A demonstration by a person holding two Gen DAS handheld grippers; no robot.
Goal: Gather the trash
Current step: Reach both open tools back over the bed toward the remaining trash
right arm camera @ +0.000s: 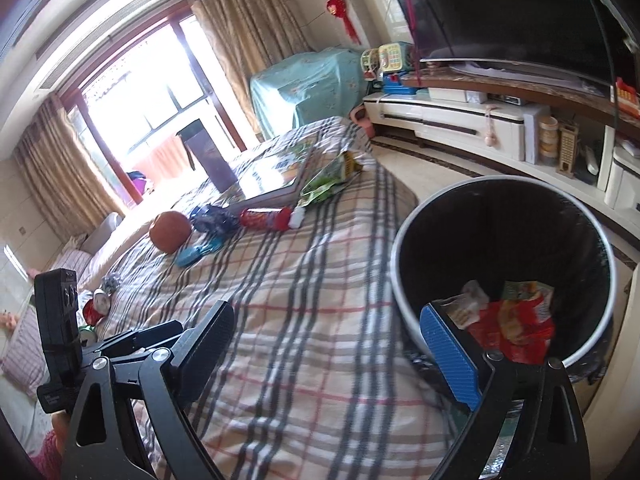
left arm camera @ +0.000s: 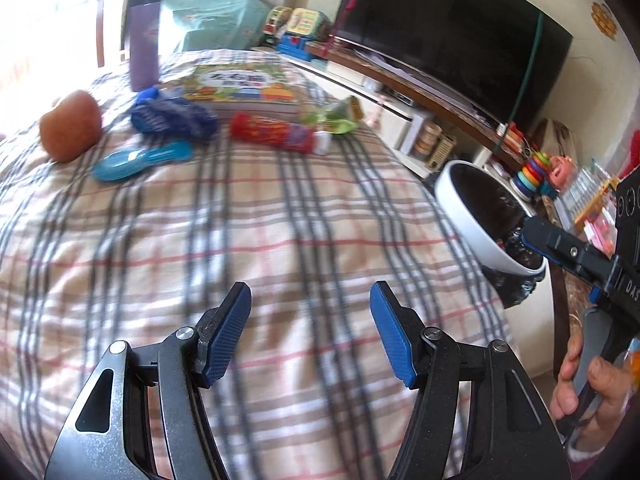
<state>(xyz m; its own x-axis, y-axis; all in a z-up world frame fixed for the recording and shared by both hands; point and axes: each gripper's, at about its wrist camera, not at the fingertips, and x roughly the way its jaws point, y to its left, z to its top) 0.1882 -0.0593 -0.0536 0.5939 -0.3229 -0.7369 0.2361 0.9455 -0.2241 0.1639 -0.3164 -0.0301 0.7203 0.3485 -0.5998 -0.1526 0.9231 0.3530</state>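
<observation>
While both grippers hang over the bed, nothing sits between either pair of pads
Left gripper [left arm camera: 310, 332]: pitched down over the plaid cover [left arm camera: 248, 216], pads apart, nothing between them
Right gripper [right arm camera: 340, 352]: jaws spread wide and empty, left pad over the cover, blue pad [right arm camera: 450, 356] in front of the bin's rim
Hand [left arm camera: 588, 384]: at the right edge of the left view, fingers wrapped round the right gripper's handle
Bin [right arm camera: 404, 280]: white rim, black liner, just beside the bed's right edge; red and yellow wrappers [right arm camera: 516, 320] lie at the bottom
Trash on bed: red tube [left arm camera: 276, 132] with white cap, green wrapper [left arm camera: 340, 116] beside it, blue crumpled bag [left arm camera: 172, 116], all well beyond the grippers
Other things on bed: book [left arm camera: 240, 84], purple flask [left arm camera: 144, 40], brown round thing [left arm camera: 70, 126], teal brush [left arm camera: 140, 160]
Room: dark TV [left arm camera: 452, 32] on a long low cabinet [right arm camera: 452, 120], toys along it, curtained window [right arm camera: 140, 88] bright behind the bed
</observation>
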